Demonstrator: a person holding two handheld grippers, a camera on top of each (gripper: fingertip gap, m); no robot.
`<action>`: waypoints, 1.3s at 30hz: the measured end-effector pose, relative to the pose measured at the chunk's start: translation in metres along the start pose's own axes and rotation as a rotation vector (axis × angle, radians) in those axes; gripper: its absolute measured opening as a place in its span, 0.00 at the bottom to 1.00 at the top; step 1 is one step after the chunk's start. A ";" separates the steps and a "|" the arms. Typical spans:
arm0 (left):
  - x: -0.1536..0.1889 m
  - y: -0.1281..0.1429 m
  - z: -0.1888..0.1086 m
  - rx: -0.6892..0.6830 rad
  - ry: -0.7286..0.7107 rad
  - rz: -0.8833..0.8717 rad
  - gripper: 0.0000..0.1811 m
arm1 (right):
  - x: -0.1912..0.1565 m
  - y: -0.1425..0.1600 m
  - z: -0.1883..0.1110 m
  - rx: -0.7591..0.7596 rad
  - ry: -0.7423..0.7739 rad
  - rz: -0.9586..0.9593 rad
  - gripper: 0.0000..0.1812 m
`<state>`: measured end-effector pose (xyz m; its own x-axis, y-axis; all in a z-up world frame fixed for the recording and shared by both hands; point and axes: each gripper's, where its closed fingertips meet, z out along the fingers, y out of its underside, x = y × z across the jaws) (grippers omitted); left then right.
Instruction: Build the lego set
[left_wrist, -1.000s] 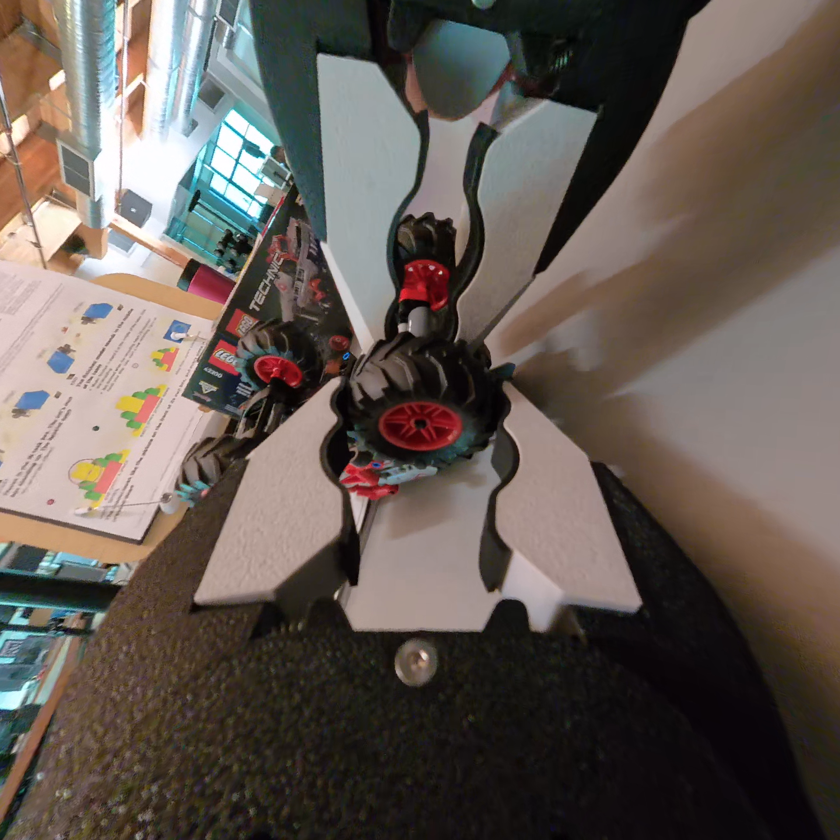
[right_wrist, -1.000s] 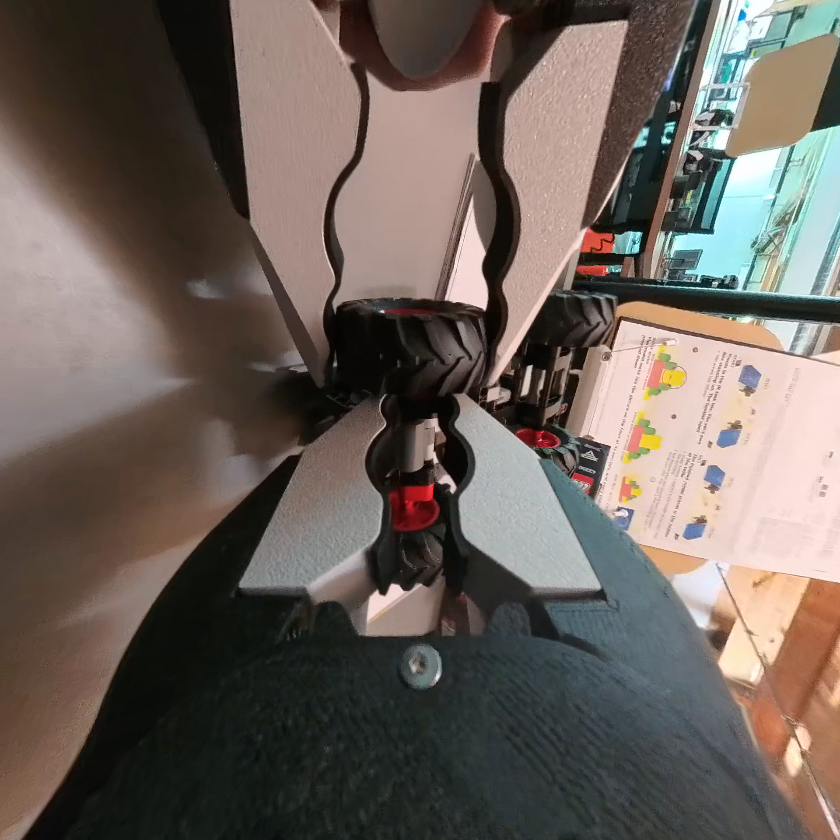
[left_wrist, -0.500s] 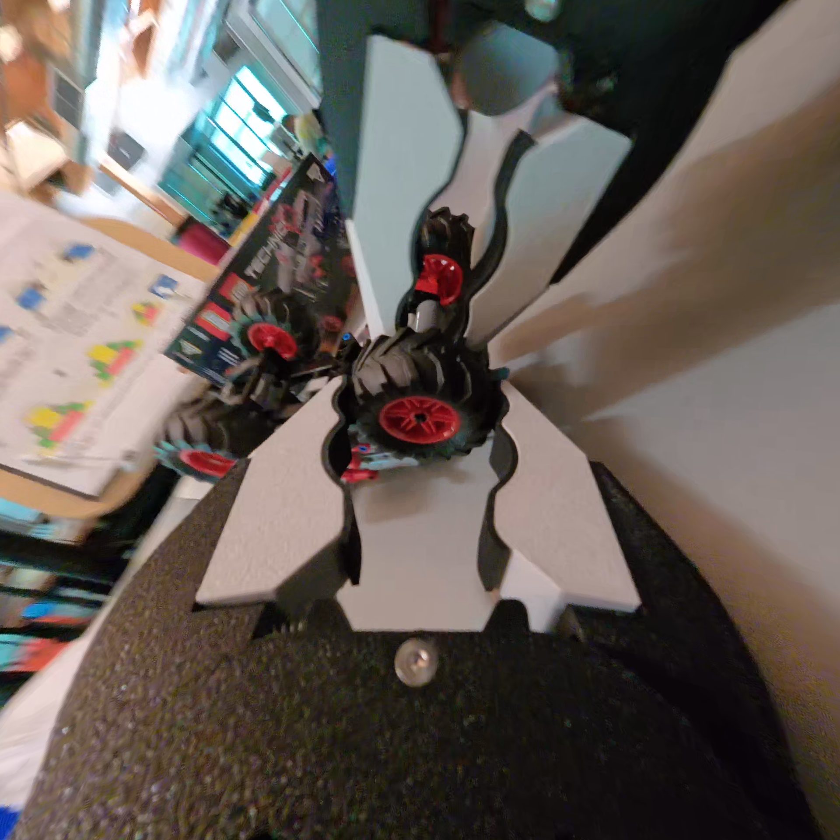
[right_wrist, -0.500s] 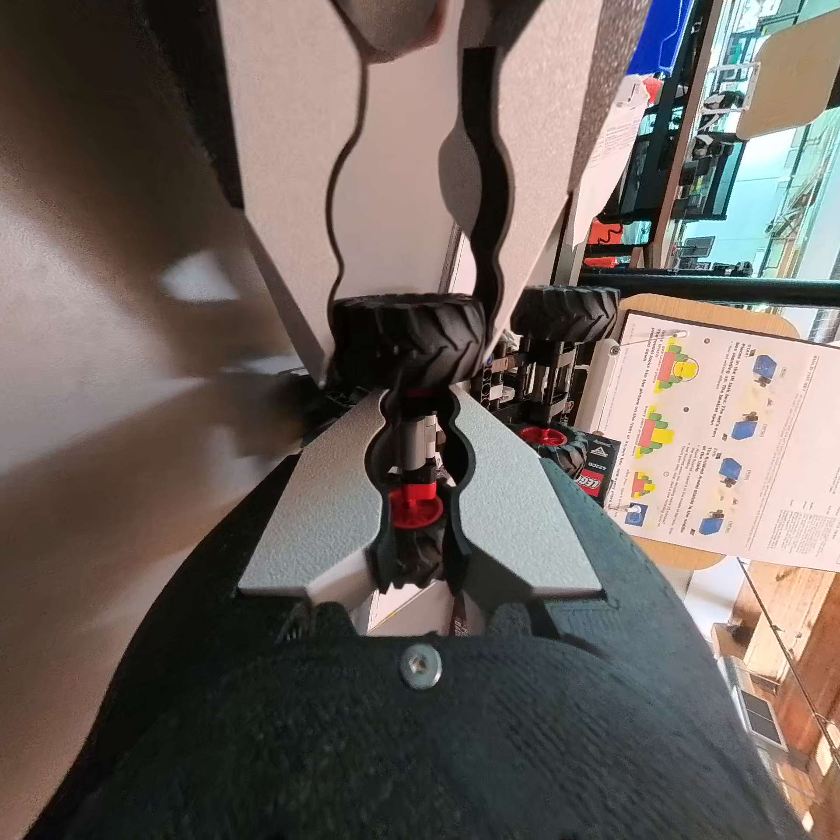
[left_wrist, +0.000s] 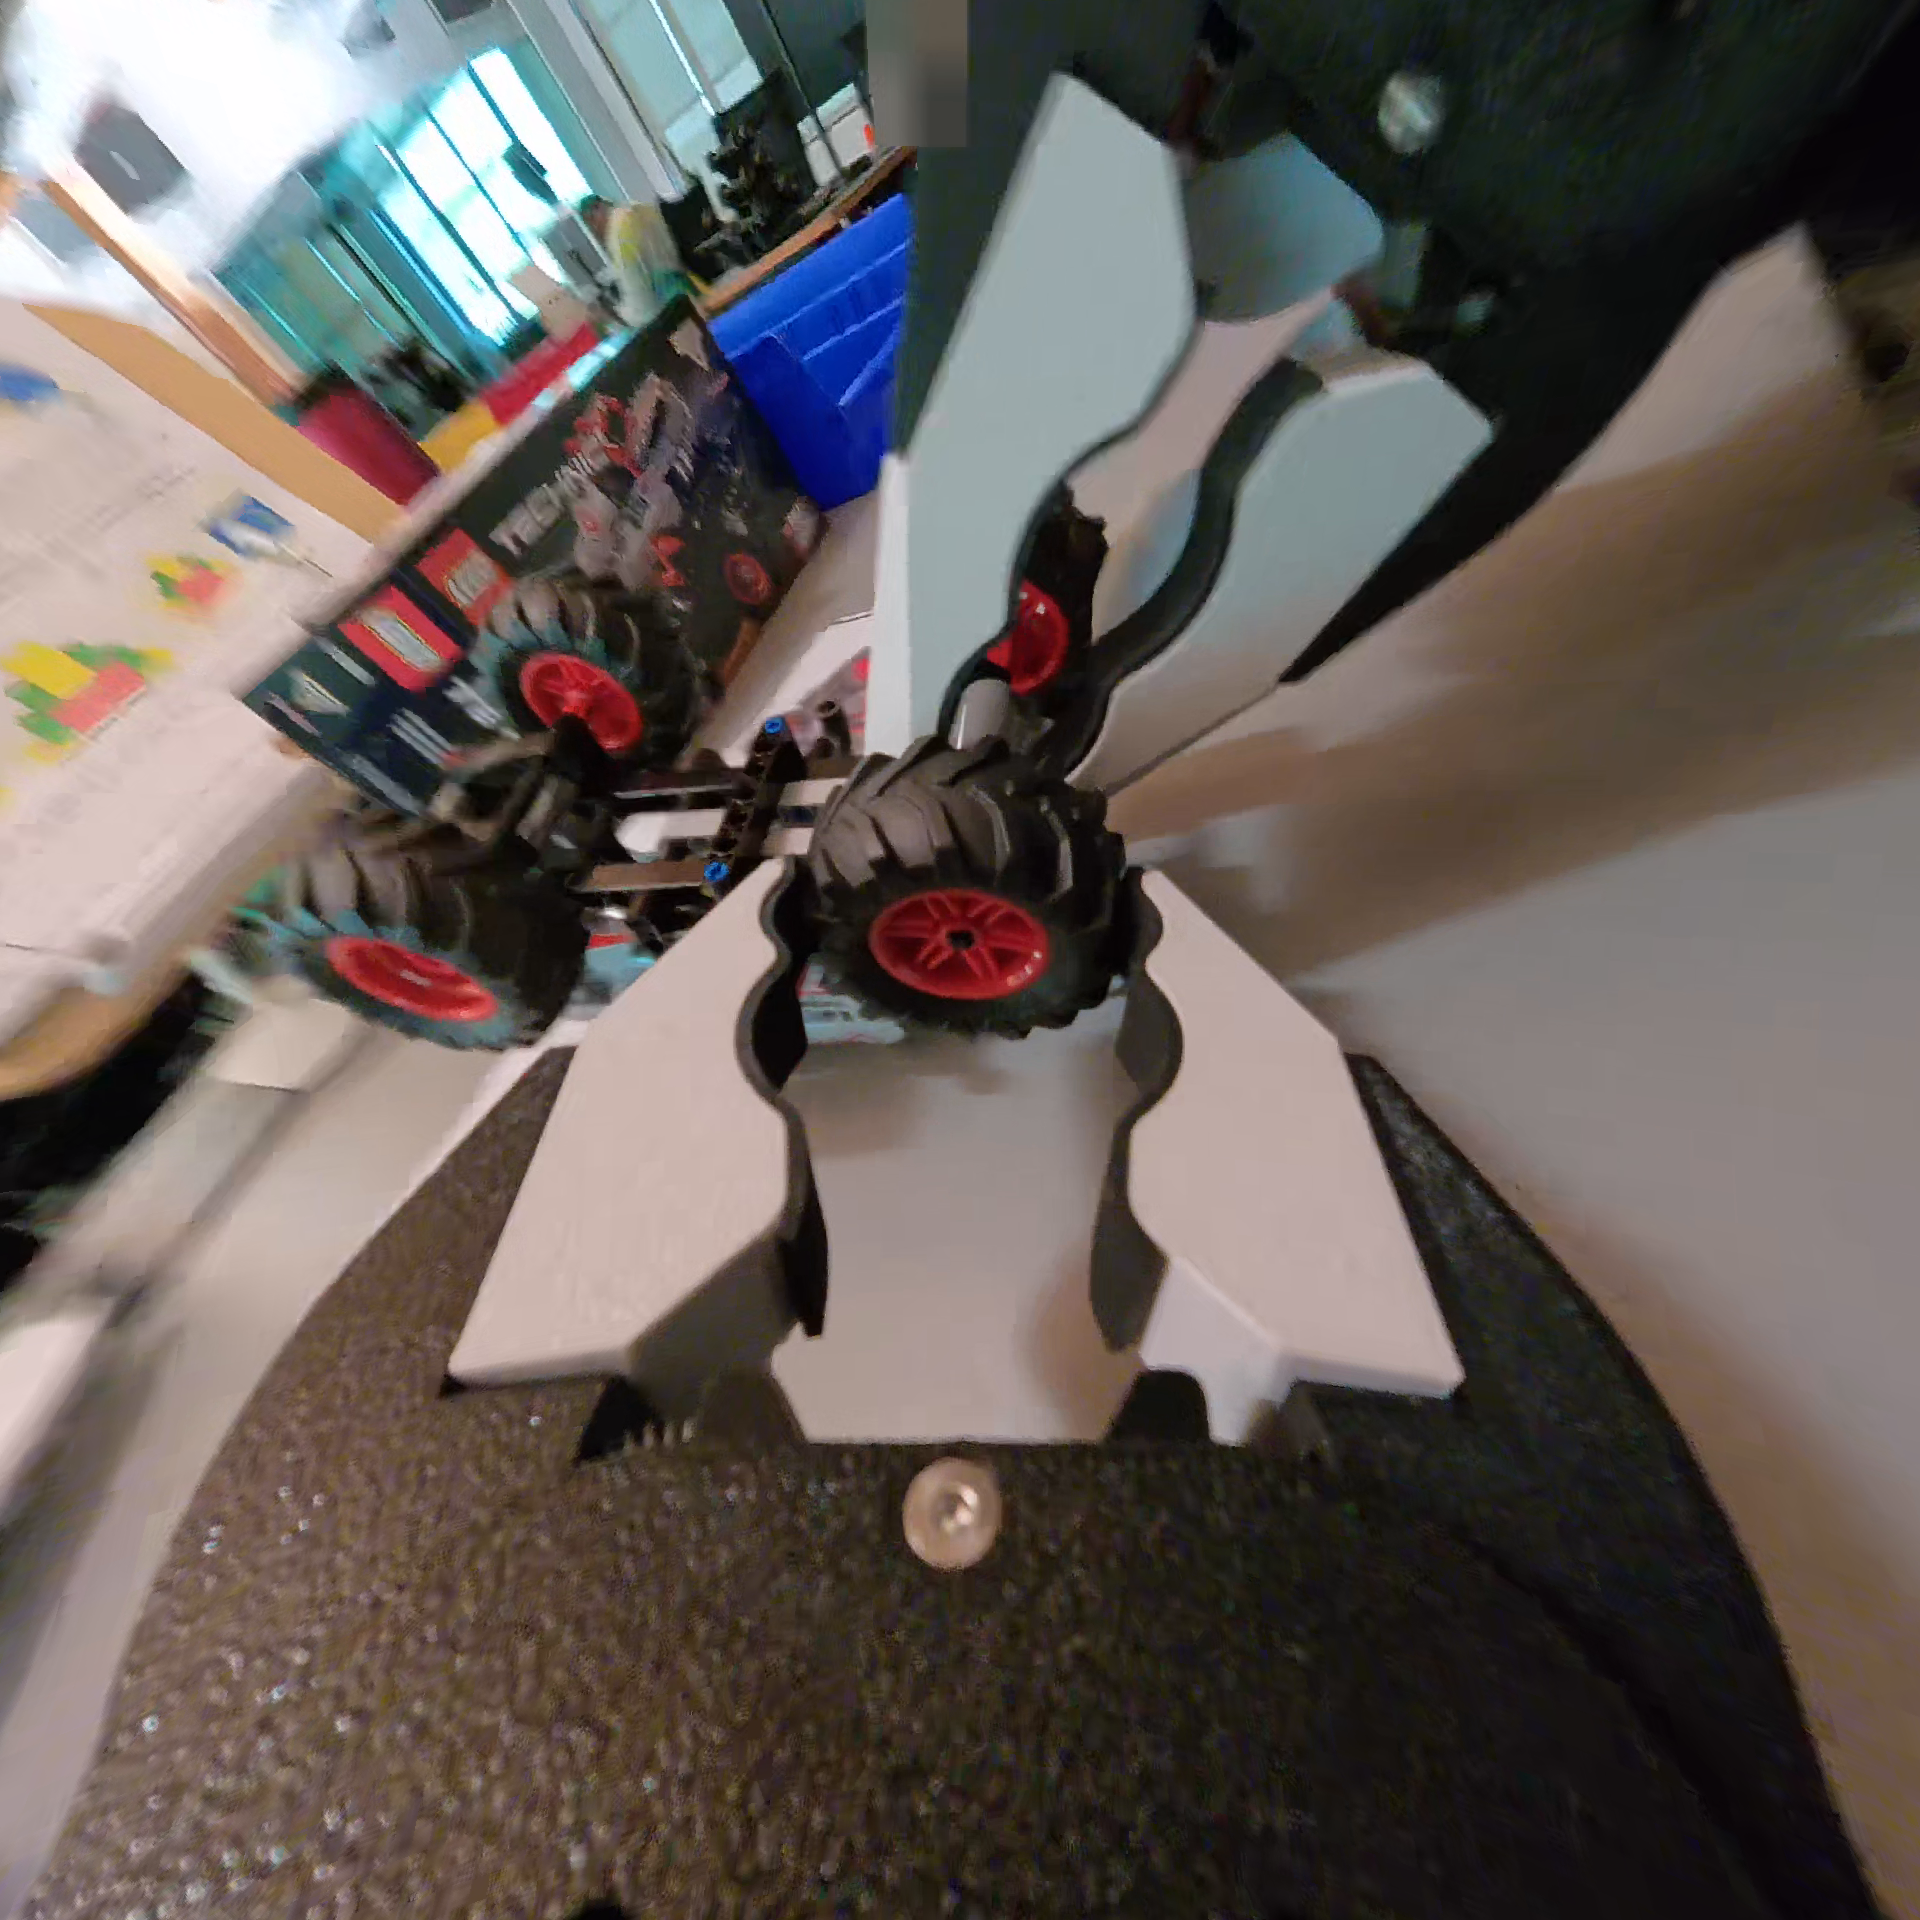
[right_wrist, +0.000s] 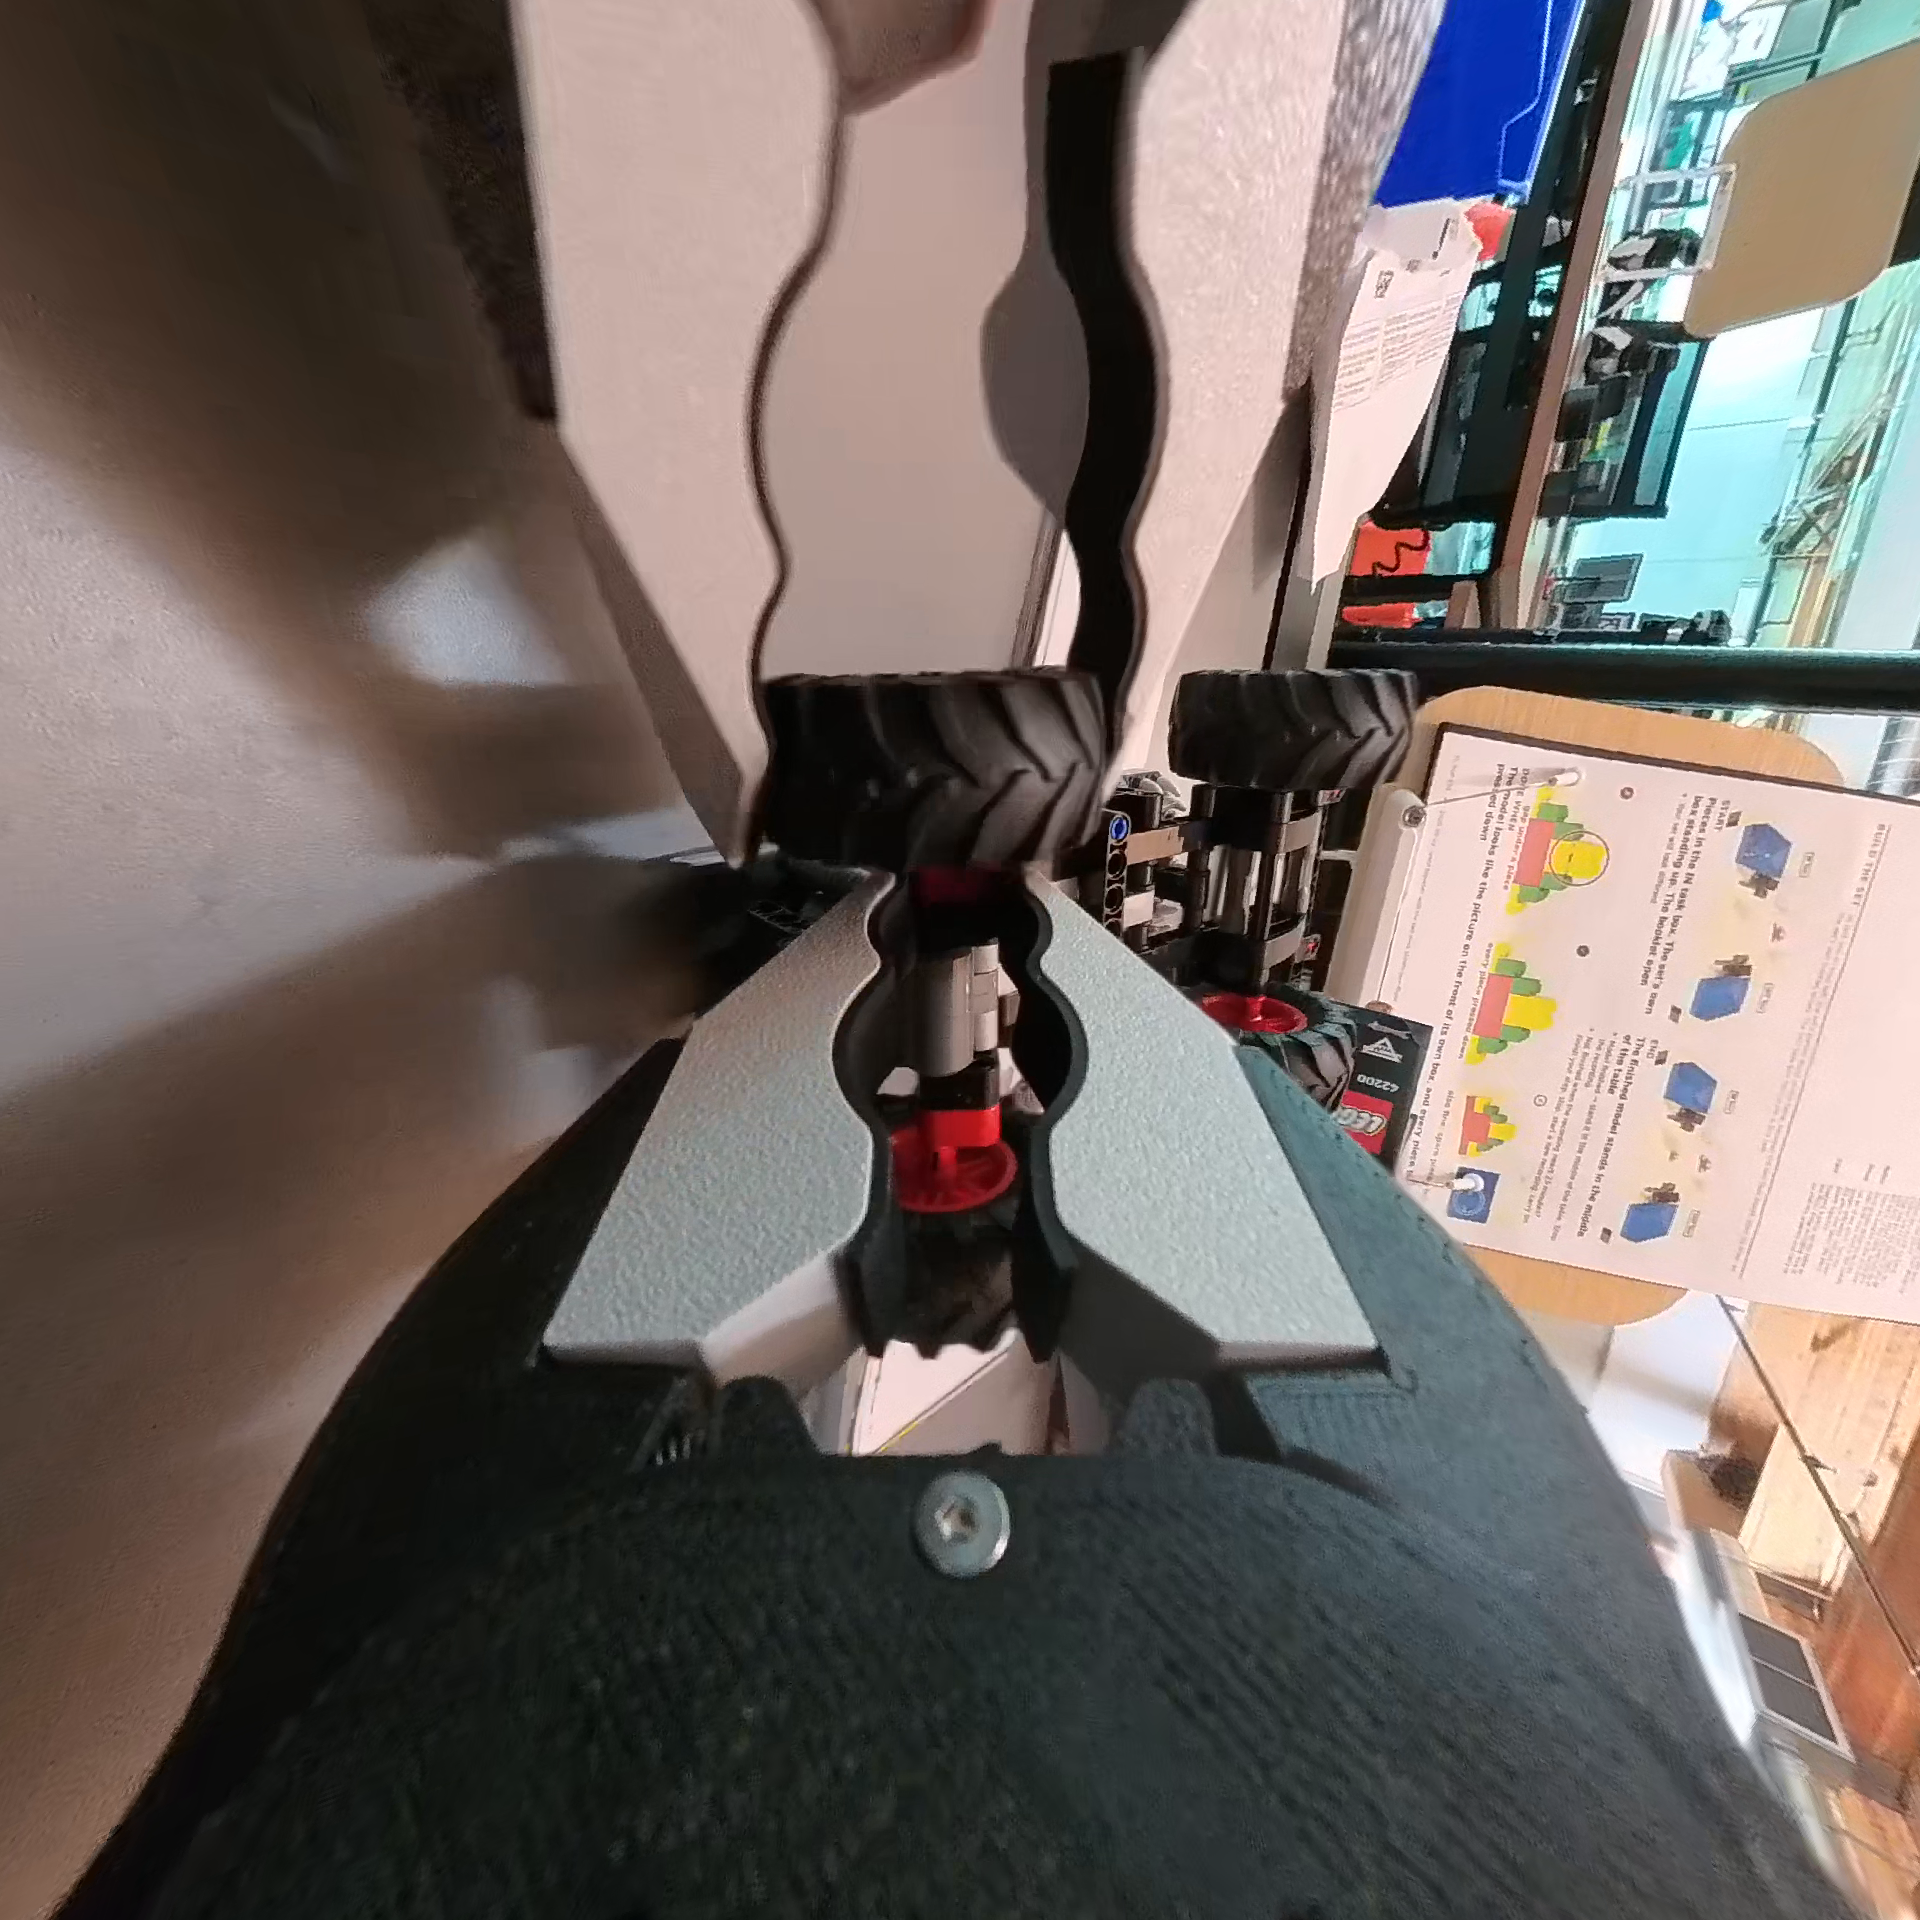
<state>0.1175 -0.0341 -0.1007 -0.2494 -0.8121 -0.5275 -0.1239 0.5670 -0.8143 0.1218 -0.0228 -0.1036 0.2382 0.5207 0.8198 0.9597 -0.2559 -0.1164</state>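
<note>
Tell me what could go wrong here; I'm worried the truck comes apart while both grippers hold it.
The left gripper holds one wheel only at its fingertips, so the tyre could slip out. The right gripper is clamped on the opposite wheel; pulling or twisting the two apart might pop a wheel off the grey axle between them.
</note>
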 end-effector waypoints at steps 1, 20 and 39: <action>-0.001 0.000 0.000 -0.009 -0.043 0.095 0.32 | 0.000 0.000 0.000 0.004 -0.009 0.012 0.09; 0.002 -0.006 0.008 -0.075 -0.038 0.280 0.32 | -0.001 -0.001 0.001 -0.007 -0.048 -0.068 0.09; 0.007 -0.007 -0.010 -0.044 -0.064 0.132 0.31 | -0.002 -0.006 0.000 0.001 -0.049 -0.060 0.10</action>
<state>0.1066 -0.0422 -0.0966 -0.2047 -0.7365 -0.6447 -0.1369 0.6737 -0.7262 0.1157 -0.0229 -0.1047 0.1877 0.5745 0.7967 0.9726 -0.2221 -0.0690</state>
